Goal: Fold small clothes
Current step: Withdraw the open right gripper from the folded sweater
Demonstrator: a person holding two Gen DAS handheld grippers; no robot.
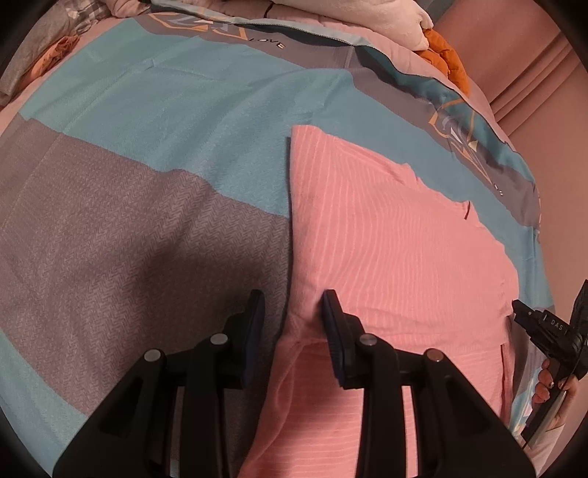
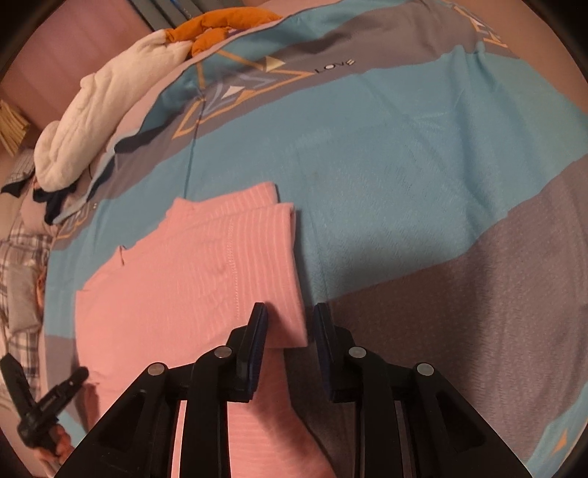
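A pink ribbed garment (image 1: 386, 257) lies flat on the bed, partly folded. My left gripper (image 1: 294, 305) points down at its left edge. The jaws stand apart: one finger over the bedspread, the other resting on the pink cloth, where the cloth puckers a little. In the right wrist view the same garment (image 2: 183, 275) shows a folded flap whose corner sits between the fingers of my right gripper (image 2: 288, 312). Those jaws are open, with a gap on either side of the corner. Each view shows the other gripper, held in a hand, at its lower outer edge.
The bedspread (image 1: 165, 128) has teal and grey blocks with an orange line pattern. A white plush cloth (image 2: 110, 110) and an orange cloth (image 2: 217, 25) are heaped at the far edge. Plaid fabric (image 2: 22, 257) lies at the left of the right wrist view.
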